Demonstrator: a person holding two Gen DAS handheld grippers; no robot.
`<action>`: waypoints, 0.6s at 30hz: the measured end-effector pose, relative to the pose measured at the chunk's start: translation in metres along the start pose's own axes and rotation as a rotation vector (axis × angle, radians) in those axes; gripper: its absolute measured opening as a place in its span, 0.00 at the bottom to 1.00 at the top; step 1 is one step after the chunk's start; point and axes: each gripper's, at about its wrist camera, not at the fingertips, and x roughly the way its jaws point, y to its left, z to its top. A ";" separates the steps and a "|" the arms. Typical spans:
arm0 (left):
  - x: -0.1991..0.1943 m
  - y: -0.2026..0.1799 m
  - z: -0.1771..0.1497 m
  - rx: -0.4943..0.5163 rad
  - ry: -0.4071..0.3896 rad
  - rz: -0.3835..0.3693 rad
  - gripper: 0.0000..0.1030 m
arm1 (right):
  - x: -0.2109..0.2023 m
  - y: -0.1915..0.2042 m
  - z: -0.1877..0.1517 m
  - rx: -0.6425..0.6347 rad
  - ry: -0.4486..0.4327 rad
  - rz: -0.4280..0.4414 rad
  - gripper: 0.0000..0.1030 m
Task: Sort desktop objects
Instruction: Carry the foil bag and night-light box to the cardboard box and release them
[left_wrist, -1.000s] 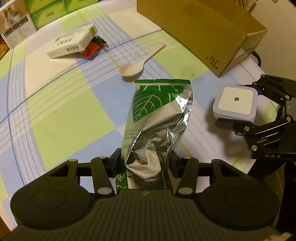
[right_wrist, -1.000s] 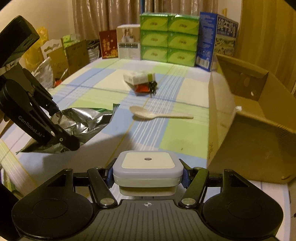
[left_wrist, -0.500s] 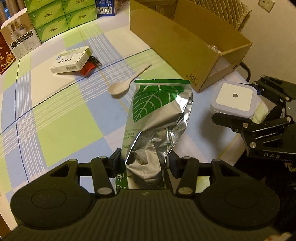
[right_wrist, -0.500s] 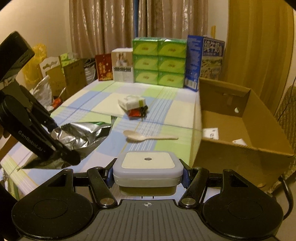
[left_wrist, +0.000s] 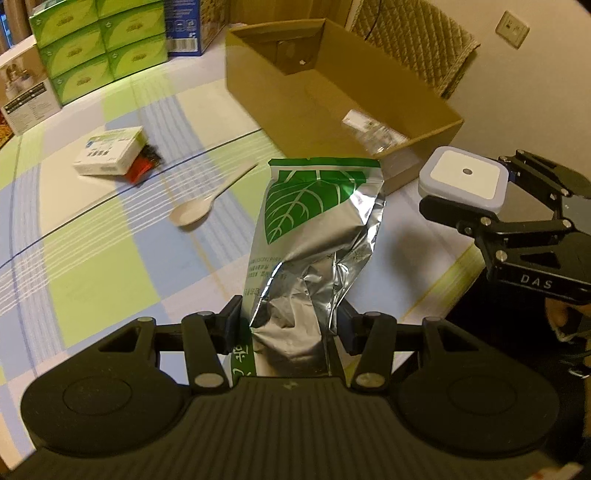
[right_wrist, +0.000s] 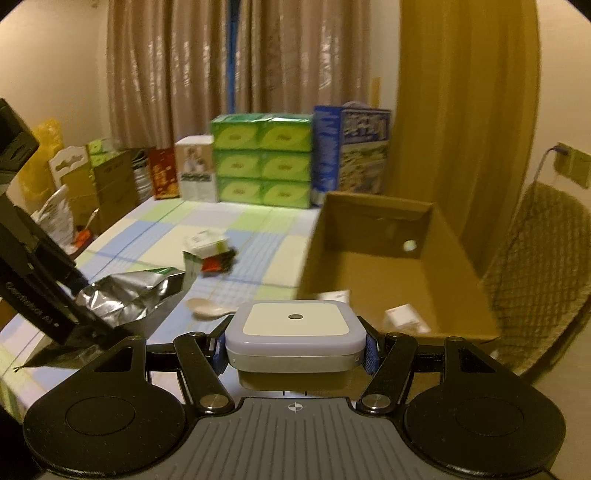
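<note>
My left gripper (left_wrist: 286, 321) is shut on a crumpled silver foil bag with a green leaf print (left_wrist: 314, 229), held up above the checked tablecloth. The bag (right_wrist: 129, 299) also shows at the left of the right wrist view, under the left gripper's black body (right_wrist: 33, 266). My right gripper (right_wrist: 295, 349) is shut on a square white night light (right_wrist: 295, 328), raised off the table. That light (left_wrist: 461, 177) and the right gripper (left_wrist: 476, 195) appear at the right of the left wrist view. An open cardboard box (left_wrist: 332, 96) (right_wrist: 399, 266) lies ahead with small white items inside.
On the tablecloth (left_wrist: 92, 266) lie a pale spoon (left_wrist: 207, 206), a white carton (left_wrist: 109, 149) and a red packet beside it. Green tissue boxes (right_wrist: 262, 158) and a blue box (right_wrist: 351, 147) stand at the far edge. A quilted chair (right_wrist: 535, 266) is right of the cardboard box.
Both grippers have risen with their loads. The table has dropped away, and the inside of the cardboard box has come into view.
</note>
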 end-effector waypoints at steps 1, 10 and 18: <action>0.000 -0.004 0.004 -0.005 -0.003 -0.014 0.45 | -0.002 -0.007 0.003 0.000 -0.005 -0.013 0.60; 0.003 -0.043 0.066 -0.018 -0.063 -0.079 0.45 | 0.007 -0.062 0.028 -0.002 -0.028 -0.086 0.60; 0.016 -0.062 0.126 -0.052 -0.102 -0.120 0.45 | 0.029 -0.100 0.042 -0.012 -0.019 -0.113 0.60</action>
